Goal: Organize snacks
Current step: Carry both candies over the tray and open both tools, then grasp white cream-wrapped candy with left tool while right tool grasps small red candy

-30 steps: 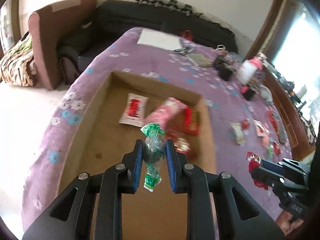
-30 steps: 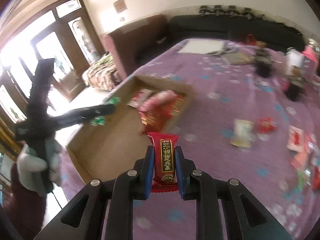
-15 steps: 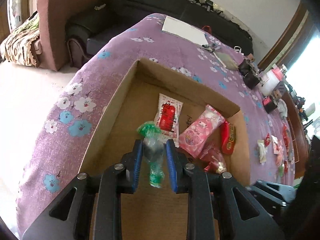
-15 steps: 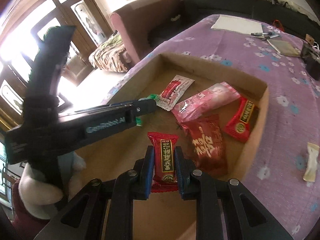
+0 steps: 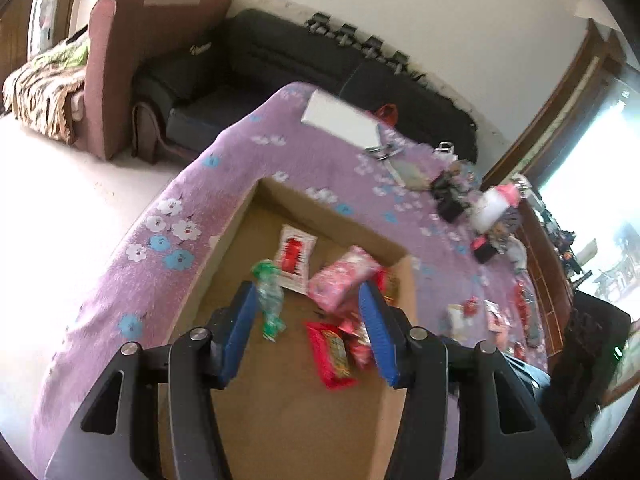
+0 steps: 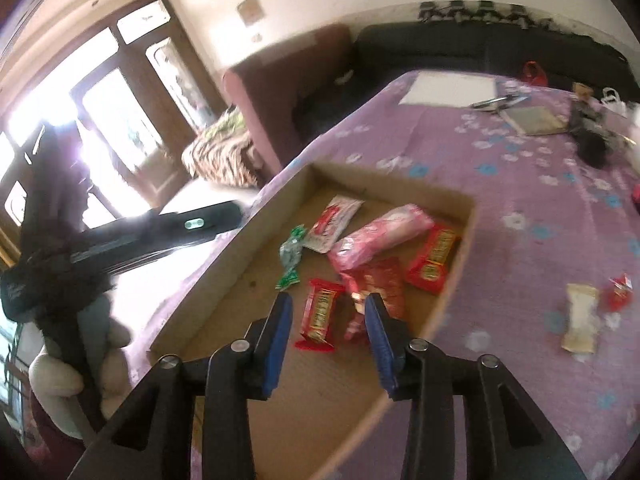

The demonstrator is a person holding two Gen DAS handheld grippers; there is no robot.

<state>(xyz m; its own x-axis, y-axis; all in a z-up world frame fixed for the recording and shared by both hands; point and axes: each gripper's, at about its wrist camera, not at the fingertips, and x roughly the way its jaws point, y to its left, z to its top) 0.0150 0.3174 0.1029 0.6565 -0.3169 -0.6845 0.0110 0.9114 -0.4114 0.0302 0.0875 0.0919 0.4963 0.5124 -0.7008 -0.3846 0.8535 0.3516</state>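
A: Snacks sit in the cardboard tray now. Left gripper has just been opening its jaws, and nothing is pinched between them. The green twist candy lies on the tray floor just beside the left pad, apart from it as far as I can tell.

B: And the right gripper?

A: Its jaws have just been opening too, and they stand released. The small red bar lies flat on the tray floor in the gap between the pads, touching neither.

B: What else is in the tray?

A: From the right wrist view, the green twist candy is at ten o'clock of the small red bar. A white and red sachet and a pink packet lie toward twelve. A dark red pouch and a red and gold bar sit toward two, close to the right-hand wall.

B: Any free room?

A: The near half of the tray floor is bare, and so is the strip along the left wall (the snacks crowd the far right part). The tray's left wall runs close to the edge of the purple flowered cloth.

B: Outside the tray?

A: A cream wrapper and a small red candy lie on the cloth at three o'clock, well apart from the tray.
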